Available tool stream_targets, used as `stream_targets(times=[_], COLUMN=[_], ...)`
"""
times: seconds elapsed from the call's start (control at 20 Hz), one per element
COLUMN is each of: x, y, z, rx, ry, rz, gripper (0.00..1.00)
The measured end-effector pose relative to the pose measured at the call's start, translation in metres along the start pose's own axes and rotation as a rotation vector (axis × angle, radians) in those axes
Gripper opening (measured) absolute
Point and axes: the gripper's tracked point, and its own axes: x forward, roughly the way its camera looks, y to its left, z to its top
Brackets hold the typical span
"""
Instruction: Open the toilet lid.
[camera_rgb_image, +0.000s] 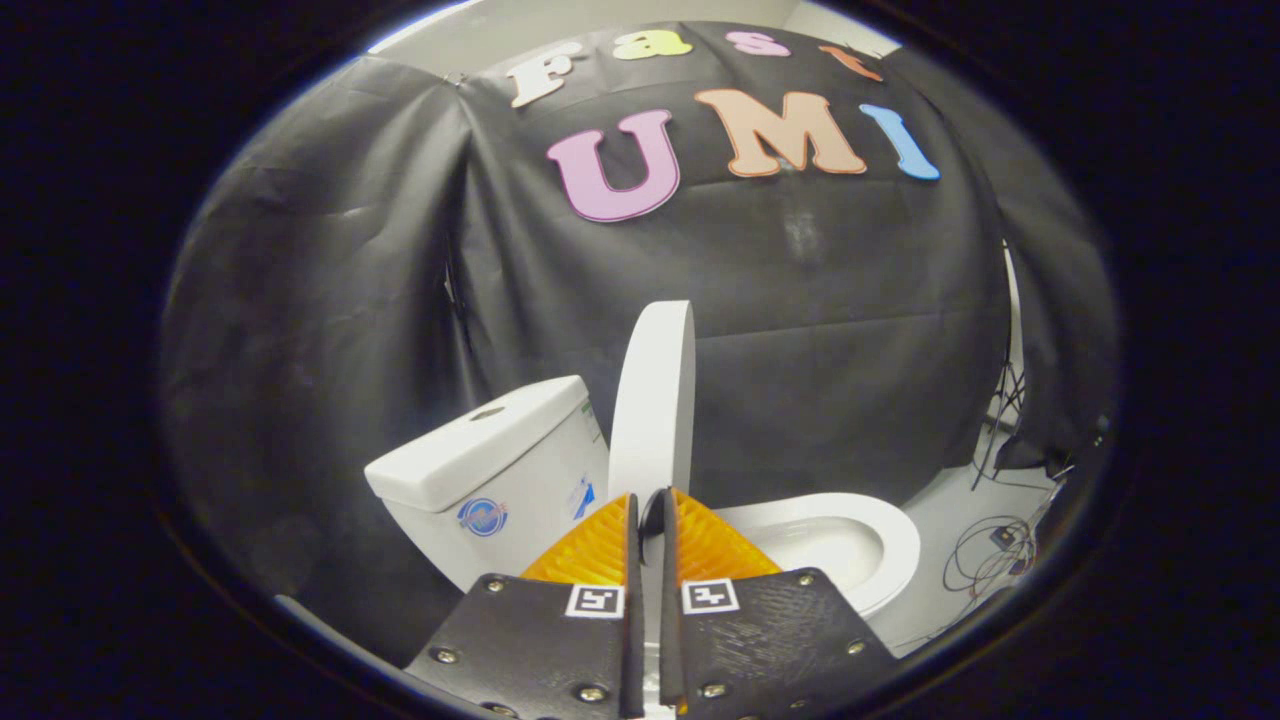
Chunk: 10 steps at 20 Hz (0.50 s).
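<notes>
A pale floor (950, 520) carries a white toilet (840, 545) that stands directly on it, ahead of the camera. The toilet's tank (490, 460) sits to the left, its bowl to the right, with the lid (655, 400) raised upright between them. To the right of the bowl, a loose tangle of dark cables (990, 555) lies on the floor, with a thin stand's legs (1000, 410) planted just beyond them near the black cloth wall.

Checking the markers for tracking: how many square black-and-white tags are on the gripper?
2: one tag on each side of the nearly closed gap, below the fingers that pinch the raised toilet lid. Others may be hidden.
</notes>
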Motion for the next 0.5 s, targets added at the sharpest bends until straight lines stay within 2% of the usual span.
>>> stream_targets(times=[0.1,0.3,0.5], x=[-0.003,0.010,0.017], y=[0.002,0.022,0.025], z=[0.000,-0.003,0.001], rx=[-0.017,0.000,-0.004], ry=[0.006,0.062,0.109], rz=[-0.011,-0.131,-0.163], gripper=[0.07,0.07,0.06])
